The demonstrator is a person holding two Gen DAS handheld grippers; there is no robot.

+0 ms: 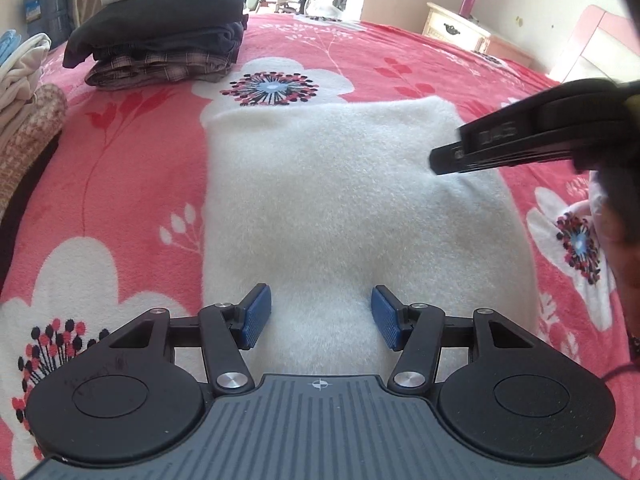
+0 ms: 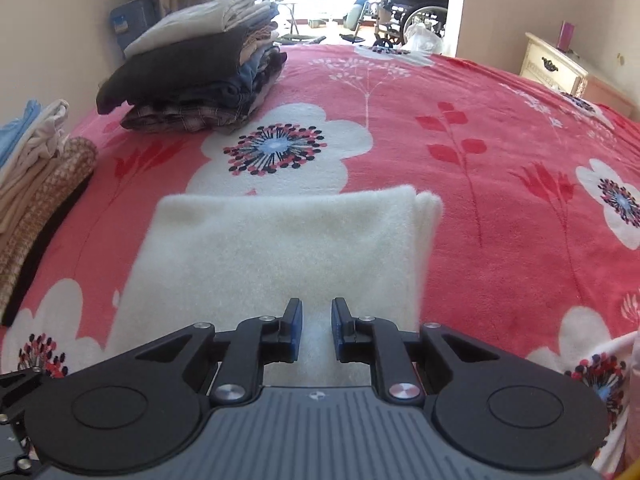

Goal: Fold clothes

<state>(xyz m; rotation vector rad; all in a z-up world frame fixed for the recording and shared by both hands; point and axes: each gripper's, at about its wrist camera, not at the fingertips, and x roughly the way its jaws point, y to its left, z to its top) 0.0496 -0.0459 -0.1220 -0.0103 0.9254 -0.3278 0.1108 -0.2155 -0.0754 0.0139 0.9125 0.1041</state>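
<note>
While the bedspread (image 1: 132,184) is pink with big white flowers and covers the whole bed, the folded white fleece (image 1: 344,208) lies flat on it as the landmark in the middle of both views. Farthest left of the fleece, at the bed's edge, sits a pile of pale and knitted clothes (image 2: 36,184). Beyond the fleece and to its left stands a neat stack of folded clothes (image 1: 160,40), dark and checked pieces below and a white one on top.

The left gripper (image 1: 321,316) hangs over the near edge of the fleece. Its blue pads (image 1: 256,316) stand about half apart with only fleece showing under the gap, and they grasp nothing. The fleece's far edge shows doubled layers at its right corner (image 2: 428,204).

The right gripper (image 2: 317,330) is above the near right part of the fleece. Its jaws are narrow, with a slim gap between the pads, and nothing is pinched in that gap. In the left wrist view it appears from the side as a blurred black shape (image 1: 520,140) above the fleece's far right corner, so whether it touches the cloth cannot be told.

Far right of the fleece, past the bed, stands a cream nightstand (image 1: 456,28), and a wheelchair (image 2: 416,12) waits in the bright doorway behind.
</note>
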